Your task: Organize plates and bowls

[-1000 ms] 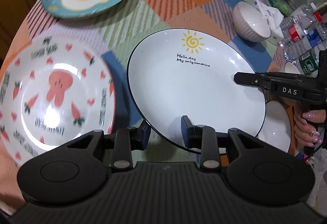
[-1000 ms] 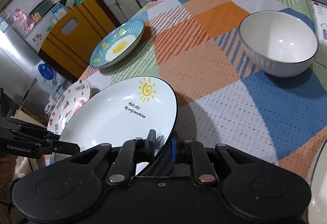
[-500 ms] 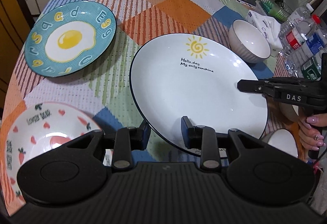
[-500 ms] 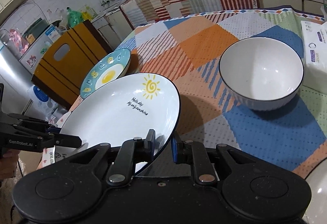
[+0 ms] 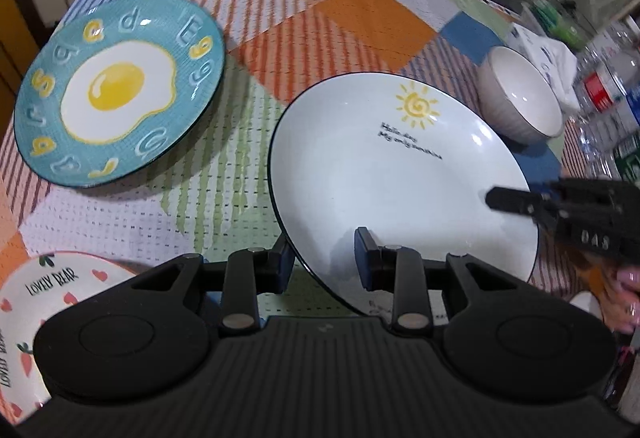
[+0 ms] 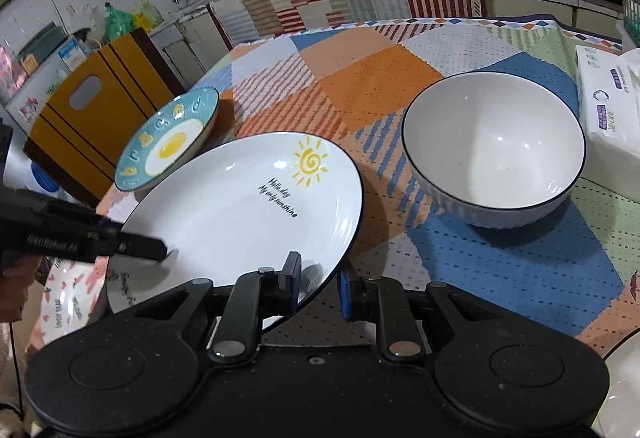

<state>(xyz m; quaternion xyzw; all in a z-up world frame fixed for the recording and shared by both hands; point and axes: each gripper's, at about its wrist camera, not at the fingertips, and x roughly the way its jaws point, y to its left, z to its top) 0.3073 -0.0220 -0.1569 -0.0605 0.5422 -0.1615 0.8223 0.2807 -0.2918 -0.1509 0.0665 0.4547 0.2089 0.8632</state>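
Both grippers hold a white plate with a yellow sun print, also in the right wrist view, above the table. My left gripper is shut on its near rim. My right gripper is shut on the opposite rim. A teal fried-egg plate lies to the left, also in the right wrist view. A pink-patterned "Lovely Bear" plate lies below at the near left. A white ribbed bowl stands to the right, also in the left wrist view.
A patchwork tablecloth covers the table. A tissue pack lies at the right edge. Bottles stand beyond the bowl. Another white dish rim shows at the near right. A yellow cabinet stands beside the table.
The sun plate has been carried away from the pink plate, toward the teal plate and the bowl. Both grippers keep their hold on its rims.
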